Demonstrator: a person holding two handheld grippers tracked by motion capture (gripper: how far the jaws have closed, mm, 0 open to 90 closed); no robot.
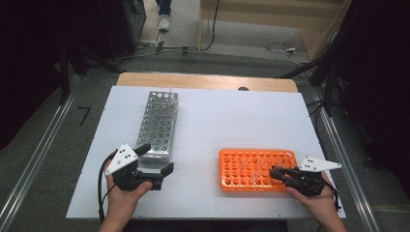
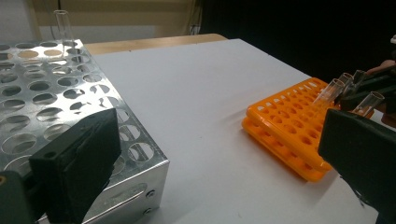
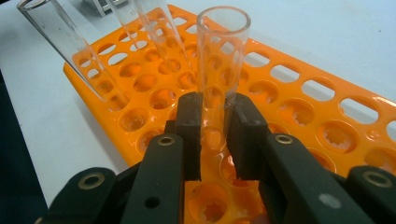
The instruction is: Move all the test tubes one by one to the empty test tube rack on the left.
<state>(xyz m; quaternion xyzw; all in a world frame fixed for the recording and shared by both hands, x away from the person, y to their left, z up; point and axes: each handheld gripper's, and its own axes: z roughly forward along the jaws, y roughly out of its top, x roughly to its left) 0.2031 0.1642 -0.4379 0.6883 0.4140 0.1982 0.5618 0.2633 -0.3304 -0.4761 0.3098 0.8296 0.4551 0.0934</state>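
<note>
Right tongs (image 3: pixel 214 135): closing tight on glass tube (image 3: pixel 219 70), standing upright in orange rack (image 3: pixel 327 116) directly below.
Left tongs (image 2: pixel 210 163): gaping empty, sitting beside metal rack (image 2: pixel 56 93), well apart from tube.
Lift axis: running straight up.

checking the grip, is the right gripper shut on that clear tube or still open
Shut on it: in the right gripper view both pads of the right gripper press the test tube, standing in the orange rack.

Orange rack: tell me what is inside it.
The orange rack holds three clear tubes; the right gripper is shut on one tube. The gripper covers that tube's bottom.
</note>
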